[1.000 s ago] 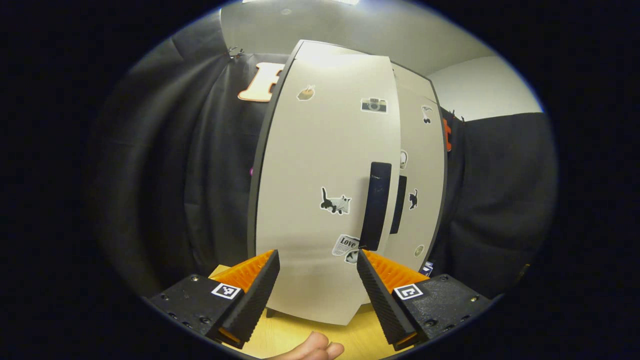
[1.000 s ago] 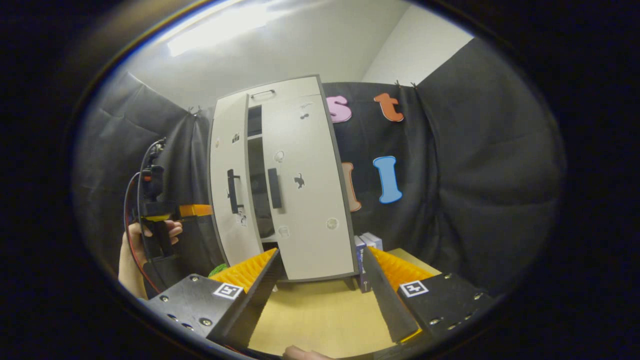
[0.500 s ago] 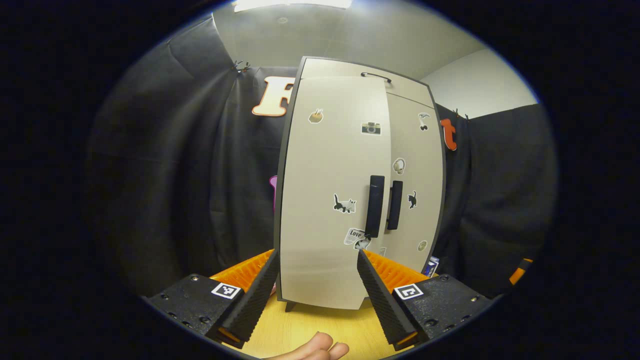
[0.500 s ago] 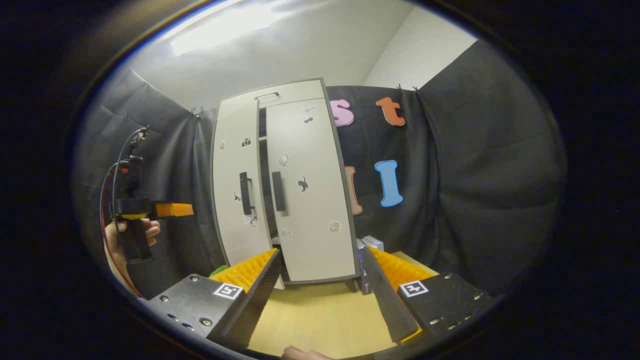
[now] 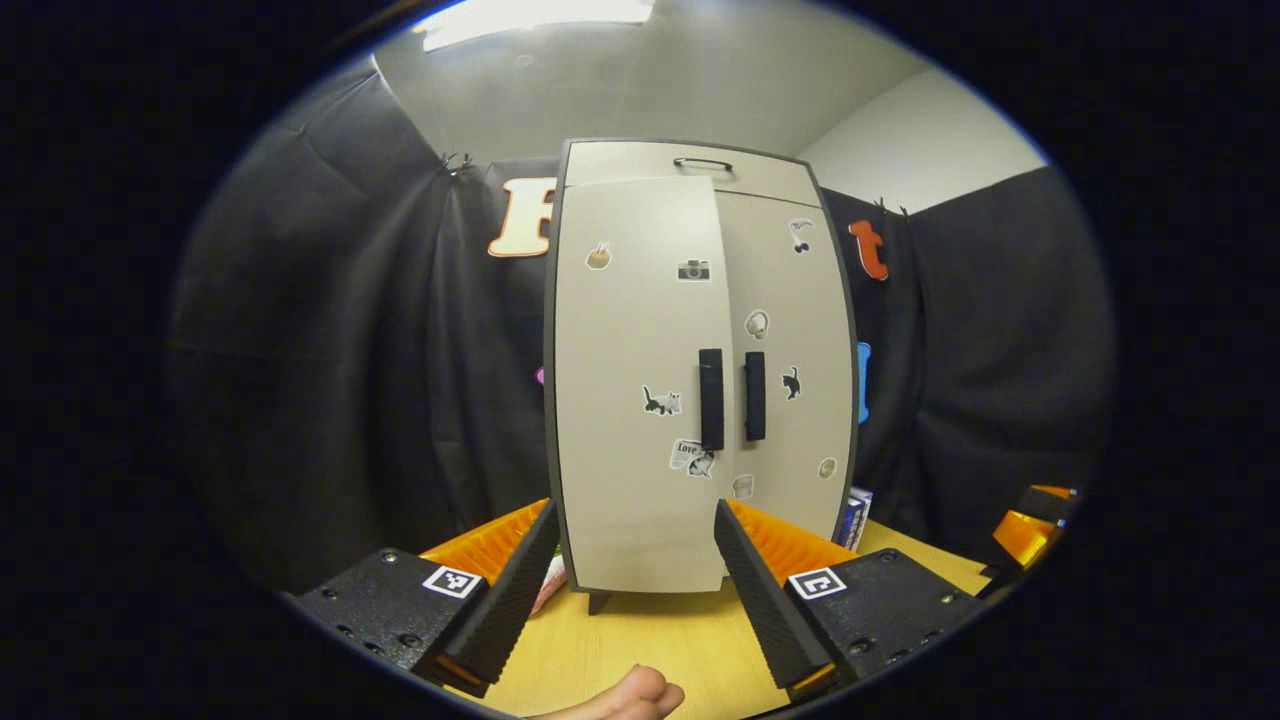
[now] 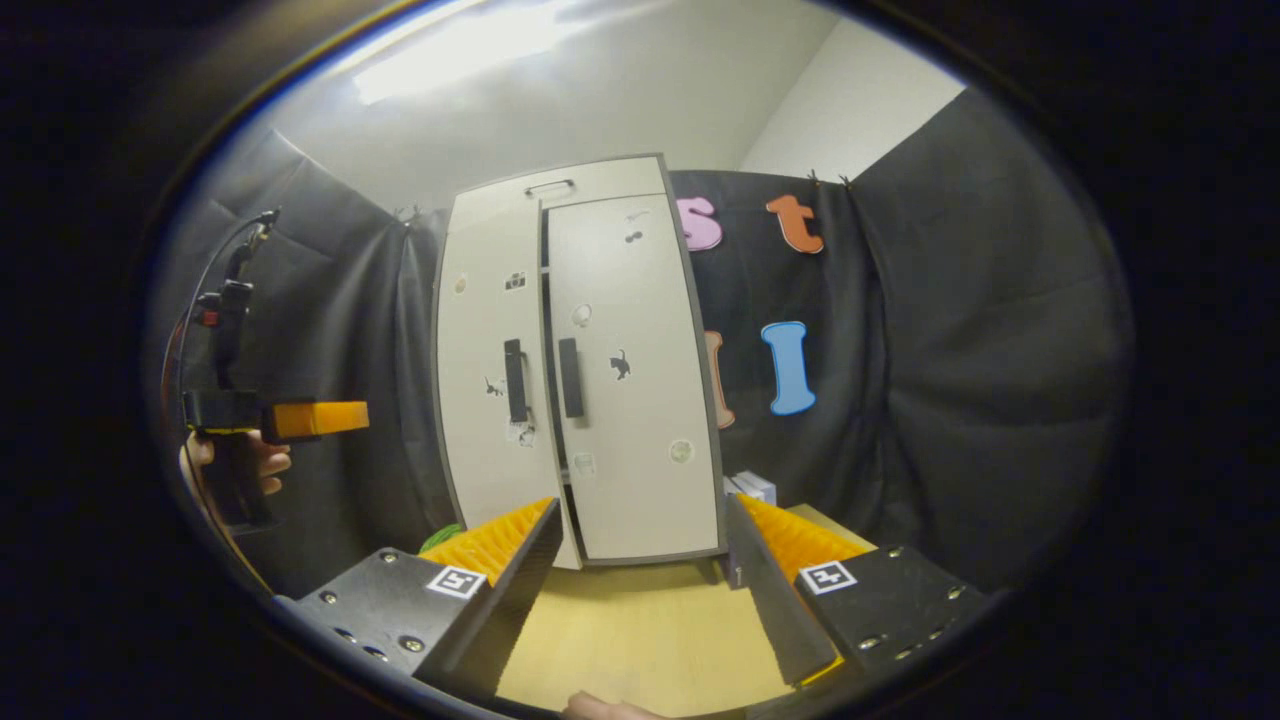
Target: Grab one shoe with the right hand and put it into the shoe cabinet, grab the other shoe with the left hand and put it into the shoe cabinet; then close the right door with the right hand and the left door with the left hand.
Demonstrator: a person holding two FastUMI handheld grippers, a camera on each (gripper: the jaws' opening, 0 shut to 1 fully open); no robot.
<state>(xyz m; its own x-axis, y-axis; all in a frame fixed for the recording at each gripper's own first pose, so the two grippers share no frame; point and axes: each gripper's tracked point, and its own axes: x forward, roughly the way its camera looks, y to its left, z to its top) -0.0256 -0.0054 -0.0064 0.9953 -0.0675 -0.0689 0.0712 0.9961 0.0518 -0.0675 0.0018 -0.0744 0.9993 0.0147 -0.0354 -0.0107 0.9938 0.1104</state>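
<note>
- The shoe cabinet [image 5: 700, 380] stands on the wooden surface [image 6: 640, 640], its right door [image 6: 630, 370] shut and left door [image 6: 490, 380] seemingly not quite flush.
- Shoes are presumably inside; little is left.
- The left hand-held gripper [image 5: 635, 570] and right hand-held gripper [image 6: 640, 570] gape wide, empty, well apart from the cabinet.

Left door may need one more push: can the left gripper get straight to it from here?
Probably yes. The left gripper is open, holds nothing, and faces the left door with only bare tabletop between. In the right gripper view that door looks slightly ajar.
</note>
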